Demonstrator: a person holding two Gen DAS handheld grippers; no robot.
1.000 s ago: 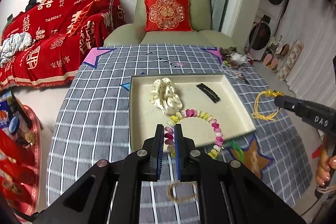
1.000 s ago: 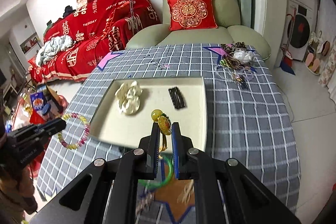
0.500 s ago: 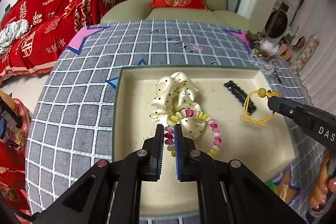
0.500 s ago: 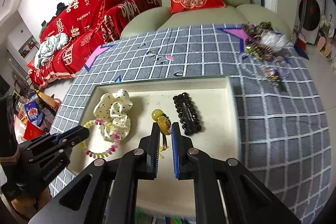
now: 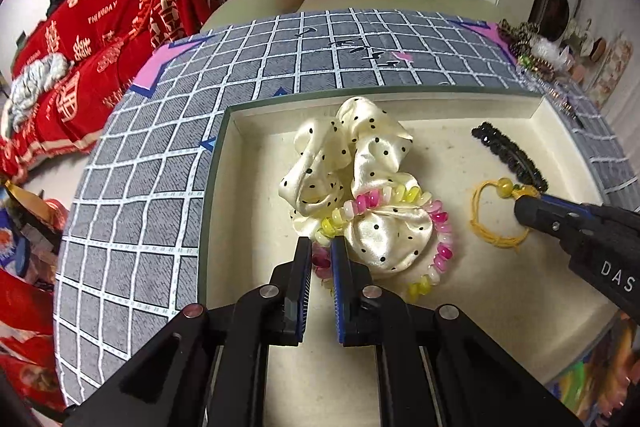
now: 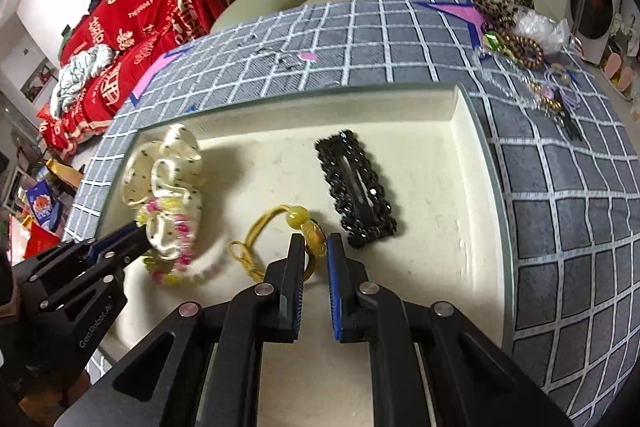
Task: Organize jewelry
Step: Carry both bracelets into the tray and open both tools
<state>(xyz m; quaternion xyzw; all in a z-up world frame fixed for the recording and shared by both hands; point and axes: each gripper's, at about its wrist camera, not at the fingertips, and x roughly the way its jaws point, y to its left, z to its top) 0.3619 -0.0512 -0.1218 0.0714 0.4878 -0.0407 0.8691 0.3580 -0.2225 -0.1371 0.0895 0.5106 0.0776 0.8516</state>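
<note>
Tray: a shallow cream rectangular tray (image 5: 224,163) is set on the grey checked tablecloth (image 5: 160,163); it is judged to be the collecting place for the pieces.
Left gripper (image 5: 321,247): jaws nearly closed, pinched on the pink-and-yellow beaded bracelet (image 5: 436,215) at its near edge.
Bracelet position: draped over the cream polka-dot satin scrunchie (image 5: 352,163) inside the tray, low enough that release is judged imminent.
Right gripper (image 6: 314,247): narrow gap, clamped on the yellow cord bracelet with amber beads (image 6: 296,217).
Cord position: loop lying on the tray floor, just beside the black beaded hair clip (image 6: 356,187), kept apart from it, presumably to avoid tangling.
Remaining: a jewelry pile (image 6: 516,27) lies at the far right of the cloth, still unsorted.
</note>
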